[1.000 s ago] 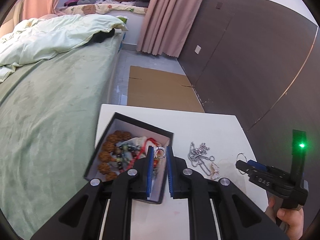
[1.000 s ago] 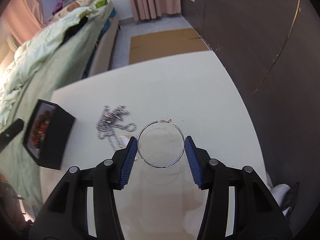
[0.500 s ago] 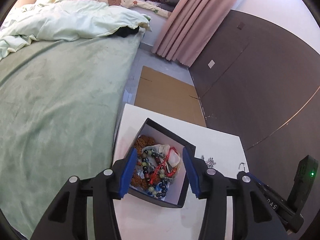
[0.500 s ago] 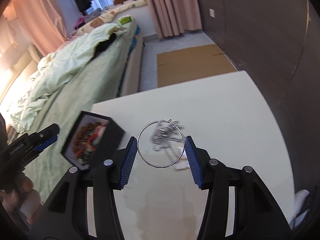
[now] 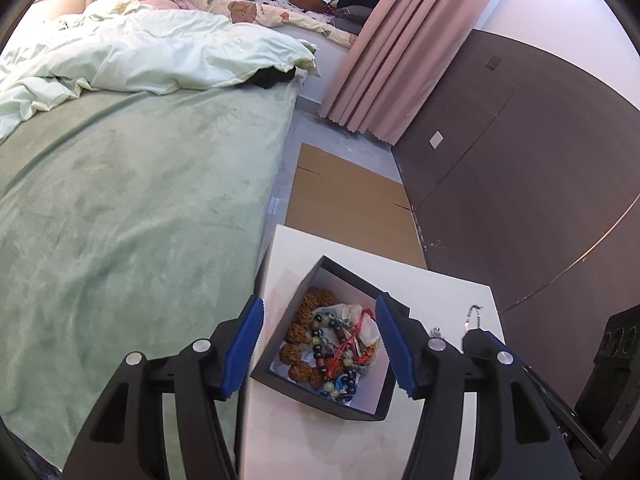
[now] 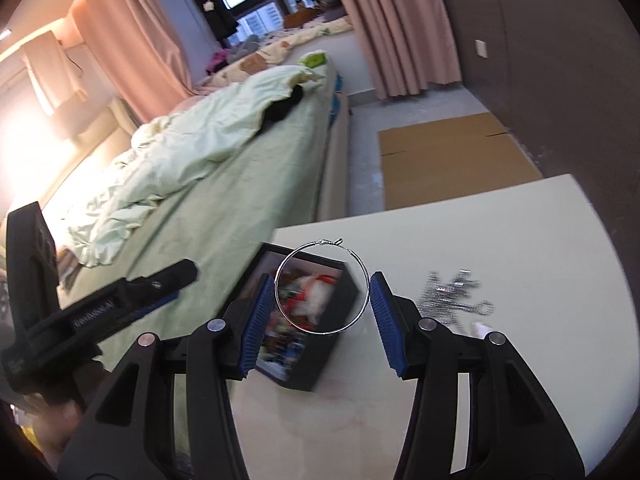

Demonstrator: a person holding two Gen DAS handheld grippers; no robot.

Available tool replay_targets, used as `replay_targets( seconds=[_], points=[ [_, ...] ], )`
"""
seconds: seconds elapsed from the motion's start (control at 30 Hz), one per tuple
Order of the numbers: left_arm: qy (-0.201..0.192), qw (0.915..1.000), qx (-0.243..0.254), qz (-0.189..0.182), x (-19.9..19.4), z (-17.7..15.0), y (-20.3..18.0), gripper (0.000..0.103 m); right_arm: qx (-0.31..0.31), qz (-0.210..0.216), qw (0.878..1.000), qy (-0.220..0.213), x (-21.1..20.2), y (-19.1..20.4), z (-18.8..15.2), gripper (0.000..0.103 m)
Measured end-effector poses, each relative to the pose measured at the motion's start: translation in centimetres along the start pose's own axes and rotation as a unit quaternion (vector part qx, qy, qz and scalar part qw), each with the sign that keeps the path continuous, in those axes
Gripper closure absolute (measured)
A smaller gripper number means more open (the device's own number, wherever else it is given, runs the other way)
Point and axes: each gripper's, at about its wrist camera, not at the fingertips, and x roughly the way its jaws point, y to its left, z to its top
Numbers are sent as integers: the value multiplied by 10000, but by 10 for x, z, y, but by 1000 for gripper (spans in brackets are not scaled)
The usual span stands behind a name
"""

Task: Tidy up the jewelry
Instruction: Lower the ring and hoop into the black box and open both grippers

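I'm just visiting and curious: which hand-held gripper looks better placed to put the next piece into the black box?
Right. The right hand-held gripper already holds the silver hoop between its pads, hovering over the black box. The left hand-held gripper has just been opening and holds nothing.

One black box (image 5: 362, 410), one hoop (image 6: 321, 288), one chain pile (image 6: 450, 294).
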Motion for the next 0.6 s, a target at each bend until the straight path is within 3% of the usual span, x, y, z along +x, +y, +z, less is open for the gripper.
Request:
replay_targets(
  seconds=[0.27,0.33,0.37,0.6],
  points=[
    [-122,9997,-193,7,-7,8,11,43,31,687,9971,330,26,21,-2,50],
    [-141,9996,-233,17,-8,9,14,43,84,733,9963,445,30,23,-4,14],
    [-151,9996,-256,18,-9,10,14,42,110,701,9968,370,28,22,-5,8],
    [-141,9991,-389,46,-10,9,22,42,327,507,9977,299,10,3,-2,7]
  ],
)
